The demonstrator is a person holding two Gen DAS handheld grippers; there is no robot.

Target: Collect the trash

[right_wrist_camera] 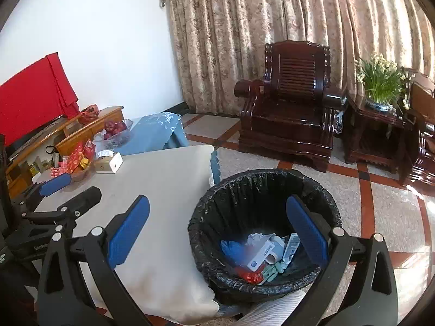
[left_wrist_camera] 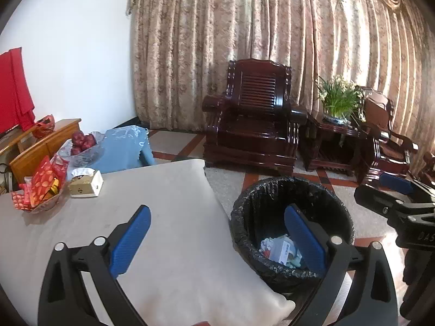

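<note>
While trash [right_wrist_camera: 265,255] fills the bin [right_wrist_camera: 206,212] (black-lined), left claw [left_wrist_camera: 217,239] and right claw [right_wrist_camera: 217,233] gape empty.

Daylight glows through the curtain [left_wrist_camera: 272,40] across the upper frame of both views, brightest at the top. The white wall [right_wrist_camera: 95,27] at upper left is evenly lit, nearly washed out. Glare streaks the polished armchair [right_wrist_camera: 291,103], and the floor [right_wrist_camera: 424,212] at far right flares white. Fisheye bending curves the edges, black vignette in the corners. The centre stays fairly sharp.
</note>
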